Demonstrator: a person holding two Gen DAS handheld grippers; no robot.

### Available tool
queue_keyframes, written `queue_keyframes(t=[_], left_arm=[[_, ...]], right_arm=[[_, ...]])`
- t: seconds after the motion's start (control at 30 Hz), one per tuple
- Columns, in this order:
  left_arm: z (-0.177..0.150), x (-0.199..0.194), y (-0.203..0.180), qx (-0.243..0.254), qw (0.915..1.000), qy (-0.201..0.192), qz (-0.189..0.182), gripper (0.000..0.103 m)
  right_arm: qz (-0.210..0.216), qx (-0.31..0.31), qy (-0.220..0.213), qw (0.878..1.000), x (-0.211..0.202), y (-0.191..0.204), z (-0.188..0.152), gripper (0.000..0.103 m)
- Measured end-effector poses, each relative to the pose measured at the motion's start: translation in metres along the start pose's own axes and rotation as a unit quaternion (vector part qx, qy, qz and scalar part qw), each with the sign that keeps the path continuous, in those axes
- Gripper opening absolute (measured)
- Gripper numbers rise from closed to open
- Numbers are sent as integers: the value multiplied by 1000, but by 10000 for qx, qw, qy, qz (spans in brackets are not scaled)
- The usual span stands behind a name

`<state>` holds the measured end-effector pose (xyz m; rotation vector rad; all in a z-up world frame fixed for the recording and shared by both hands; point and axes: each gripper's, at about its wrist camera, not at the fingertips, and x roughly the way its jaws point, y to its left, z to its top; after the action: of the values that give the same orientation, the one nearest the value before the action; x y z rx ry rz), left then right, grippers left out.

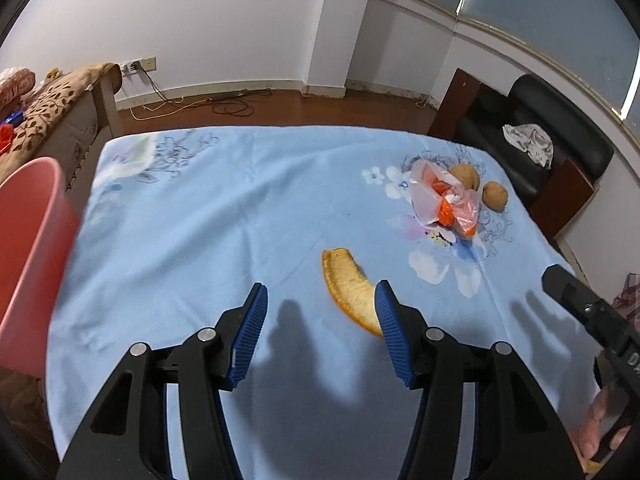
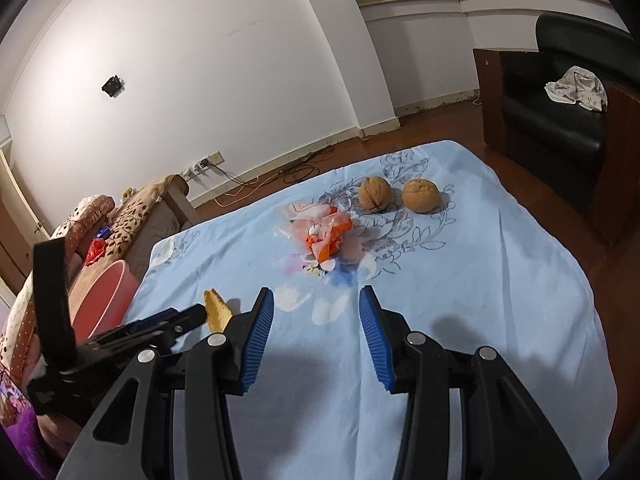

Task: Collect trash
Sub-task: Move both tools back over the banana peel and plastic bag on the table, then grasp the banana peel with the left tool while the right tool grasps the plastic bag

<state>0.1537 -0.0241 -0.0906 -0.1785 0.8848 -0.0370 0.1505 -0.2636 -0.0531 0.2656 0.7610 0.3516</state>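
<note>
A yellow fruit peel (image 1: 349, 288) lies on the blue floral cloth (image 1: 224, 216), just ahead of my left gripper (image 1: 320, 304), which is open and empty; its right finger covers the peel's near end. A crumpled orange and clear plastic bag (image 1: 444, 198) lies farther right, with two walnuts (image 1: 466, 176) (image 1: 495, 196) behind it. My right gripper (image 2: 316, 308) is open and empty, hovering short of the bag (image 2: 322, 232) and walnuts (image 2: 375, 194) (image 2: 420, 195). The peel's tip (image 2: 216, 312) shows at its left. A pink bin (image 1: 28, 260) stands off the table's left edge.
A sofa with a brown patterned throw (image 1: 60, 108) is at the left behind the bin (image 2: 104, 296). A black armchair (image 1: 536, 144) with a crumpled cloth (image 1: 528, 144) stands at the right. Cables (image 1: 224, 106) run on the wood floor beyond the table.
</note>
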Motion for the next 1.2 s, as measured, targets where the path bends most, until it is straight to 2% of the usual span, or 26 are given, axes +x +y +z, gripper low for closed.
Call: queue_keyframes(t=[0.07,0.13,0.23,0.27,0.3,0.4,0.57,0.77,1.03,1.1,1.17,1.2], left_arm=[[-1,8,-2,-48,10000,74,7,55],[-2,14,-1,-130,9998,128,-15,46],[-3,15,-3,-96,9999,34,-18,26],[-3,15,-2,-105,9999,14,-24,15],[-4,17,-2,-125,9999,50,-86,8],[-5,14,2,-223,9995,12,-226,3],[-4,3,10,-350,9988,-61,-346,3],[-3,-14,19,-386,9985,-278,-253,3],[-9,-27,25,-356,9985,-385,-182,3],[-10,-28,28,-379,9984,-372,-178,3],[-11,-28,30,-412,9983,-365,-177,3],[-12,-29,32,-431,9982,-368,-172,3]], right_arm=[[-9,27,10,10000,3,-1,2,44],[1,65,8,10000,5,-1,4,44],[-1,67,11,10000,8,0,6,44],[-2,57,12,10000,9,1,7,44],[-5,47,14,10000,11,3,7,44],[-12,24,25,10000,15,4,9,44],[-60,-2,37,10000,19,5,14,44],[-203,-111,-24,9997,31,13,31,44],[-493,-77,347,9982,77,12,40,43],[-518,46,462,9976,88,9,40,35],[-524,154,561,9969,96,5,39,14],[-487,218,594,9968,98,3,38,11]])
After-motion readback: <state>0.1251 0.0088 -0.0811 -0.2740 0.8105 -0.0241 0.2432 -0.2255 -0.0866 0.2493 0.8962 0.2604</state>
